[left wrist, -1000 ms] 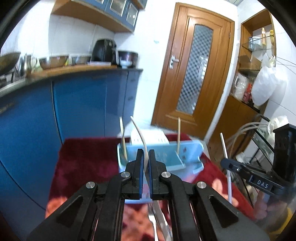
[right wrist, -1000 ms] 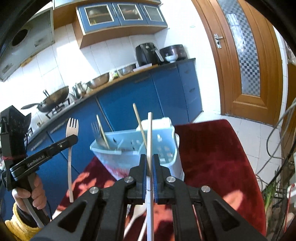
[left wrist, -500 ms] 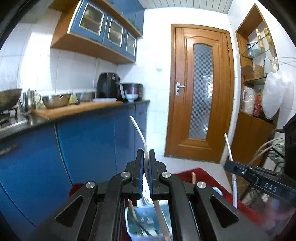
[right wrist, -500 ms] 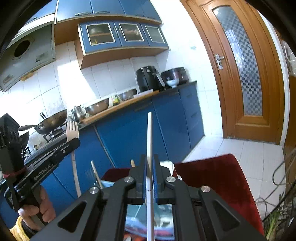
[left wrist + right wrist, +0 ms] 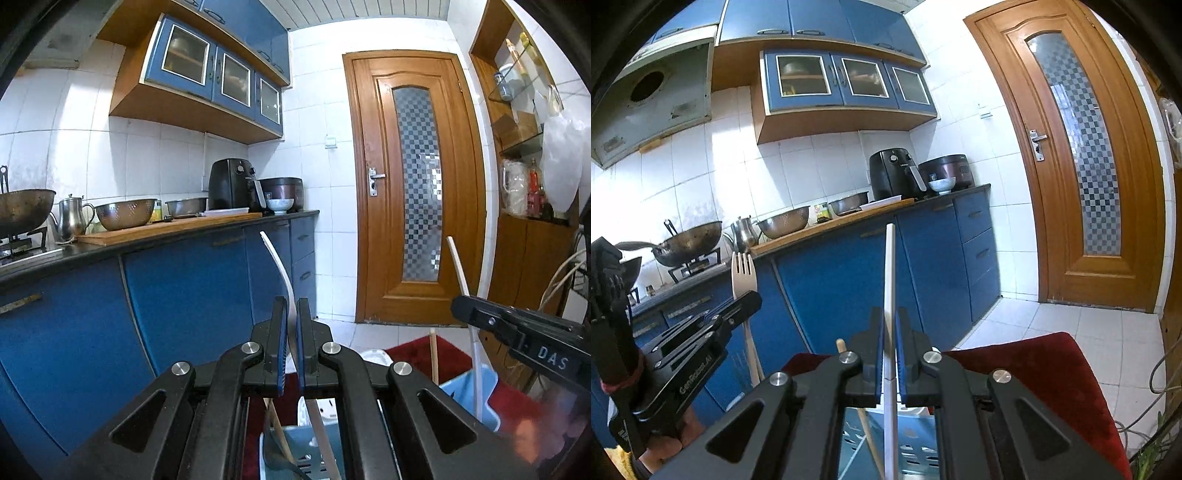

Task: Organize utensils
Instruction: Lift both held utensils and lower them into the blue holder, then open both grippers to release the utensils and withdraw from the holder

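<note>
My left gripper [image 5: 291,308] is shut on a cream plastic fork [image 5: 282,269], seen edge-on as a curved strip rising from the jaws. In the right wrist view the same left gripper [image 5: 751,301] stands at the left with the fork [image 5: 742,267] tines up. My right gripper [image 5: 889,317] is shut on a thin white stick-like utensil [image 5: 889,273] that points upward. The left wrist view shows that right gripper [image 5: 460,304] at the right, holding the white utensil [image 5: 457,266]. A light blue utensil caddy [image 5: 480,384] [image 5: 916,443] lies below both grippers, largely hidden by them.
The caddy stands on a table with a red cloth [image 5: 1056,369]; a wooden chopstick [image 5: 433,354] and a dark spoon [image 5: 277,452] stick out of it. Blue kitchen cabinets [image 5: 184,295] run along the left, a wooden door [image 5: 417,192] is behind, and shelves [image 5: 532,229] are at the right.
Both views have swung upward, and the caddy and red cloth have slid to the bottom edge. Each gripper still holds its utensil upright.
</note>
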The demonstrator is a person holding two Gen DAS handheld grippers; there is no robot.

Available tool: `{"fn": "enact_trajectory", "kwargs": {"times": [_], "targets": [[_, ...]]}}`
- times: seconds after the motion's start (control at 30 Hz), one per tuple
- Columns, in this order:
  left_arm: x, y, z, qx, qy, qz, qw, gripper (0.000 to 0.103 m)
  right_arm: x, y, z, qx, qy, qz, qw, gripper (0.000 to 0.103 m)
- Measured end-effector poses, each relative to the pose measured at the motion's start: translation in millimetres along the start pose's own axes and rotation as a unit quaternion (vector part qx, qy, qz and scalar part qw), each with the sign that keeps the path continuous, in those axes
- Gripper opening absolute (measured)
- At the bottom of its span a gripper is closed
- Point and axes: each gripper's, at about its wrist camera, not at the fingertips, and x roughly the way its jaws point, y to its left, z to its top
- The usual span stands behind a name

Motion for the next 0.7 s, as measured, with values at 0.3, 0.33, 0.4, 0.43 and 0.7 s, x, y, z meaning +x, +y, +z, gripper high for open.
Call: {"fn": "enact_trajectory", "kwargs": {"times": [0.3, 0.33, 0.4, 0.43, 0.7], "targets": [[0.0, -4.0, -20.0, 0.002, 0.015, -0.004, 0.9999, 0.002, 1.1, -1.9, -14.4, -0.016, 0.015, -0.004, 1.0, 0.007], [-0.7, -4.9, -21.9, 0.004, 0.016, -0.004, 0.9999, 0.002, 1.2, -1.9, -15.1, -0.017, 0.016, -0.004, 1.0, 0.008], [-1.5, -6.4, -23.8, 0.006, 0.02, -0.008, 0.9998, 0.002, 0.4, -1.8, -16.6, -0.016, 0.021, -0.003, 1.0, 0.008], [-1.7, -7.3, -25.4, 0.006, 0.024, -0.009, 0.9997, 0.002, 0.2, -1.5, -16.6, -0.015, 0.022, -0.003, 1.0, 0.008], [-8.0, -6.1, -29.2, -0.009, 0.046, -0.03, 0.9984, 0.019, -11.8, -1.0, -14.1, -0.003, 0.019, 0.007, 1.0, 0.022]]}}
